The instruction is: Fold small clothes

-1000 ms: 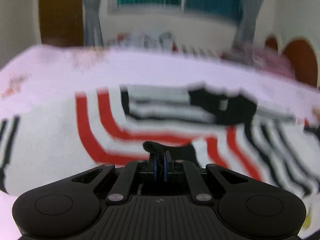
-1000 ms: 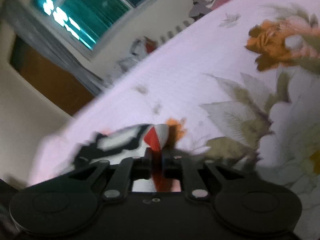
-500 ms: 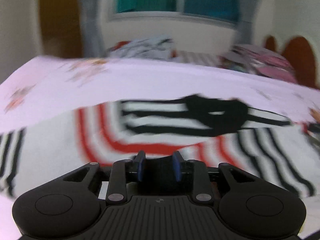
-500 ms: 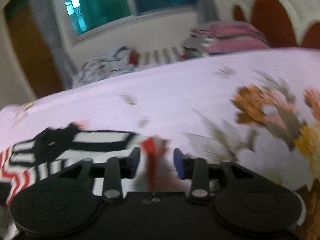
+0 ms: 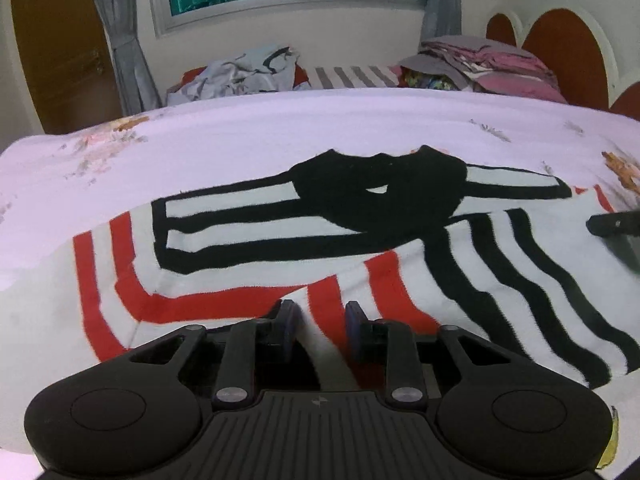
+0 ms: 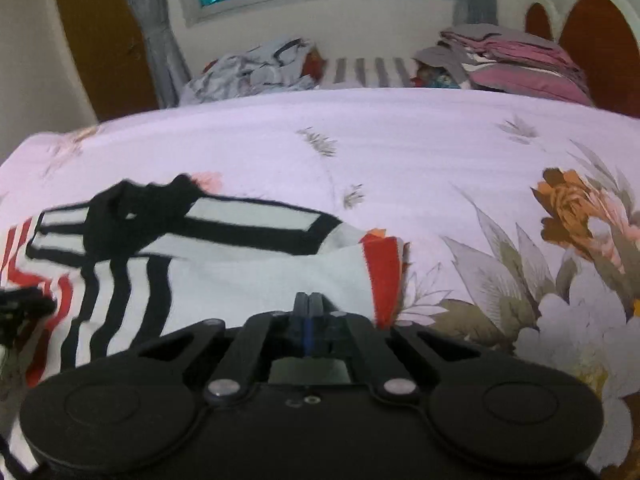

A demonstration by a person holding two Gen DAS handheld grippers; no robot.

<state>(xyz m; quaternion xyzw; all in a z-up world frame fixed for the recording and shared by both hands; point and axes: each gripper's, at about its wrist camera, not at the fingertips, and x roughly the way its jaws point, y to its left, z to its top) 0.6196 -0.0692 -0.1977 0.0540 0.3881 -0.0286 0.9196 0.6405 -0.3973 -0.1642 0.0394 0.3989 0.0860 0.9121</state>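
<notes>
A small white garment with red and black stripes and a black collar lies spread on the bed, its sleeves folded in across the body. My left gripper is open just above its near red-striped edge, holding nothing. The garment also shows in the right wrist view, with a red cuff at its right end. My right gripper is shut and empty over the garment's near white edge. The right gripper's tip shows at the right edge of the left wrist view.
The bed has a pale lilac floral sheet with large orange and grey flowers at the right. Beyond its far edge lie a crumpled grey cloth heap and a stack of pink and grey folded clothes. A window and curtains stand behind.
Both grippers let go of the garment, which now lies flat on the bed. The left gripper opened and stays open; the right opened, then shut again empty.
</notes>
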